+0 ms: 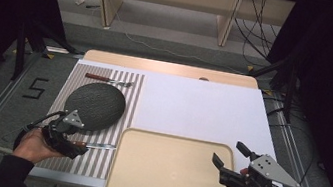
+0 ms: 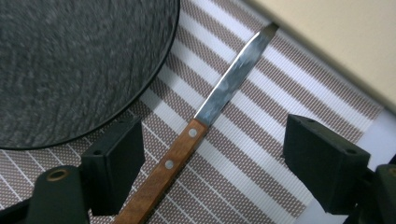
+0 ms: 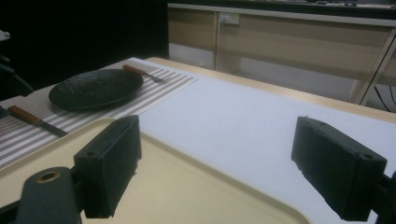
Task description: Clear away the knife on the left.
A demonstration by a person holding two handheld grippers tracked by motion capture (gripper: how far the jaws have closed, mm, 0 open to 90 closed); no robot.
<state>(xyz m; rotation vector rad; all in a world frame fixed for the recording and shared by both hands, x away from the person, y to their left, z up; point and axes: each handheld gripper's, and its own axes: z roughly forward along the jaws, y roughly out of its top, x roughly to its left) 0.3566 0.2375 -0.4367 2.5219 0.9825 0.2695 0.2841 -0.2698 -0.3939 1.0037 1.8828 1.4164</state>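
Three table pieces are lying on the striped mat (image 1: pixel 130 93) — plate (image 1: pixel 95 105), fork (image 1: pixel 108 80), knife (image 2: pixel 201 123); nothing is sitting in the tray (image 1: pixel 171 175) yet. Left claw (image 2: pixel 224 158) is hanging spread over the knife, wooden handle passing between its jaws, not yet pinched. Right claw (image 1: pixel 229 154) is hovering released above the tray's right edge, holding nothing.
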